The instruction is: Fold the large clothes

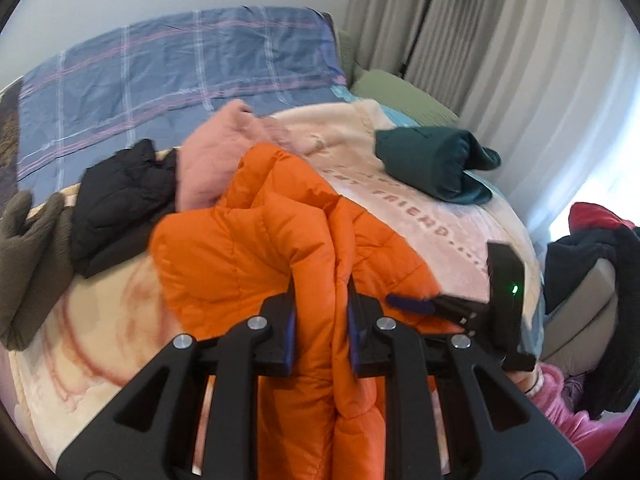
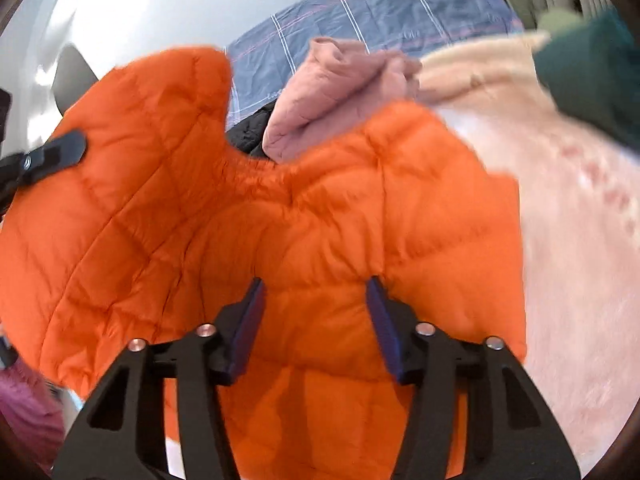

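Your left gripper (image 1: 321,304) pinches a bunched fold of the orange puffer jacket (image 1: 256,240), its jaws pressed against the quilted fabric on both sides. Your right gripper (image 2: 316,304) has jaws spread wider with the jacket (image 2: 280,208) filling the gap; you cannot tell whether they grip it. The jacket is glossy, stitched in puffy squares, crumpled and partly lifted off the cream blanket (image 1: 400,200). Just beyond the jaws lie a pink garment (image 1: 216,152) and a black jacket (image 1: 120,200); farther right sits a folded dark green garment (image 1: 432,160), with a blue plaid quilt (image 1: 160,76) behind
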